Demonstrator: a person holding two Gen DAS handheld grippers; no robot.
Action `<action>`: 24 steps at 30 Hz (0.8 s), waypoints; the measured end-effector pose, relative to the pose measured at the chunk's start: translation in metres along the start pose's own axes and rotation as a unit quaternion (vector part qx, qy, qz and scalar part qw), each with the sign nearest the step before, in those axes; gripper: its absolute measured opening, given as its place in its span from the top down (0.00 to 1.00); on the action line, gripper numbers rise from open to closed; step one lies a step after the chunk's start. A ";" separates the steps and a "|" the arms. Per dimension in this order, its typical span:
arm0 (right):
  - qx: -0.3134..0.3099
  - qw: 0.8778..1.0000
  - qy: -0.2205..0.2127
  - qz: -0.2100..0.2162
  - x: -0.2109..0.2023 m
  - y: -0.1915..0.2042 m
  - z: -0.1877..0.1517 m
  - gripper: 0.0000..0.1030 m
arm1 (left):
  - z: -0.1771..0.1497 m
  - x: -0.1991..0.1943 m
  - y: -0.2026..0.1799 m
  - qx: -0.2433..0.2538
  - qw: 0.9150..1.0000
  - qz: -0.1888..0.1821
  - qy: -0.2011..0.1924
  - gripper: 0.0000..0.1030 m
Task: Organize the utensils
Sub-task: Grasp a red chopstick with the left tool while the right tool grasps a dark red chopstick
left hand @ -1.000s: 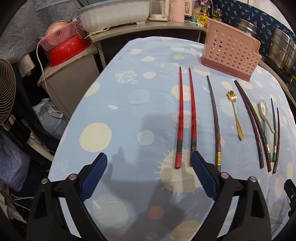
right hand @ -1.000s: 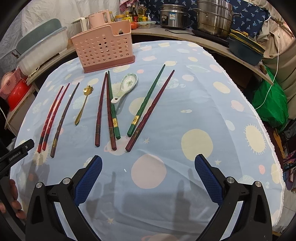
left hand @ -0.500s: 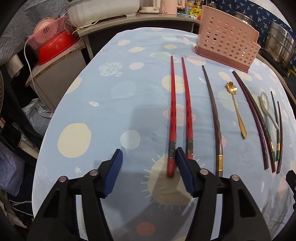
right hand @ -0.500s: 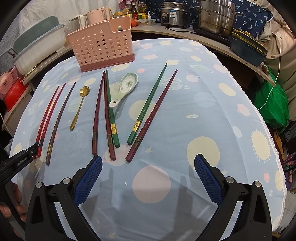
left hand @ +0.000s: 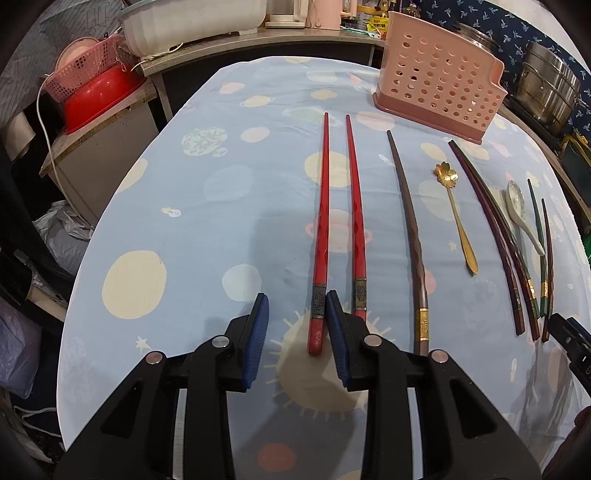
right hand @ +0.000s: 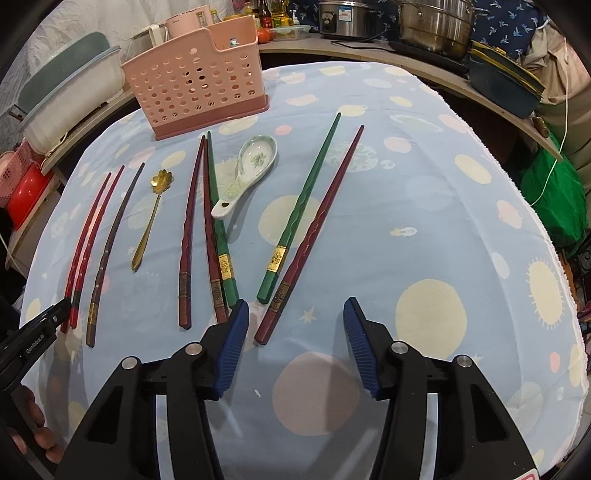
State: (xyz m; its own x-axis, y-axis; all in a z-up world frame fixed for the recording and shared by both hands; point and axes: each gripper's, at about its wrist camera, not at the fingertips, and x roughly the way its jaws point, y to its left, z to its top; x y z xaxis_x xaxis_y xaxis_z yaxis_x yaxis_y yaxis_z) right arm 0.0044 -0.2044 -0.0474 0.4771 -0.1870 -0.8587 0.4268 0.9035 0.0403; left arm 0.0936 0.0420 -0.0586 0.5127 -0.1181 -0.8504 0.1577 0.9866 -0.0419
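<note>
Two red chopsticks (left hand: 320, 221) lie side by side on the blue spotted tablecloth (left hand: 229, 206). My left gripper (left hand: 295, 306) hangs over their near ends. Its jaws are closing, with the left stick's end between them and the left pad still apart from it. In the right wrist view a dark red chopstick (right hand: 317, 229) lies beside a green chopstick (right hand: 303, 206). My right gripper (right hand: 295, 306) is closing around the dark red stick's near end without touching it. A pink perforated holder (right hand: 199, 88) stands at the back.
Between the two pairs lie a brown chopstick (left hand: 410, 229), a gold spoon (left hand: 456, 221), several dark chopsticks (right hand: 207, 221) and a ceramic spoon (right hand: 247, 173). A red basin (left hand: 99, 99) sits off the table's left, steel pots (right hand: 436, 22) behind, and a green bag (right hand: 554, 195) to the right.
Both grippers' jaws have narrowed a lot. The left one slid right until the left red chopstick's end lay between its pads. The right one crept forward to the dark red chopstick's end.
</note>
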 end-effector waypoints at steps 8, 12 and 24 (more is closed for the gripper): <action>-0.017 1.000 0.001 -0.005 0.008 0.000 -0.002 0.66 | -0.001 0.000 0.000 0.000 1.000 0.000 -0.001 0.70; -0.011 1.000 0.001 0.002 0.007 -0.007 -0.002 0.76 | -0.001 -0.001 0.000 -0.001 1.000 0.000 0.000 0.70; -0.009 1.000 -0.005 0.008 0.010 -0.015 0.002 0.91 | -0.002 -0.003 0.003 -0.006 1.000 -0.002 0.001 0.80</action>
State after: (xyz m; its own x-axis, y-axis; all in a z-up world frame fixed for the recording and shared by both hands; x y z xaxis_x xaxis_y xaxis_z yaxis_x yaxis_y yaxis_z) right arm 0.0045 -0.2202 -0.0554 0.4908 -0.1769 -0.8531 0.4061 0.9128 0.0443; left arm 0.0914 0.0454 -0.0573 0.5111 -0.1211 -0.8510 0.1485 0.9876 -0.0513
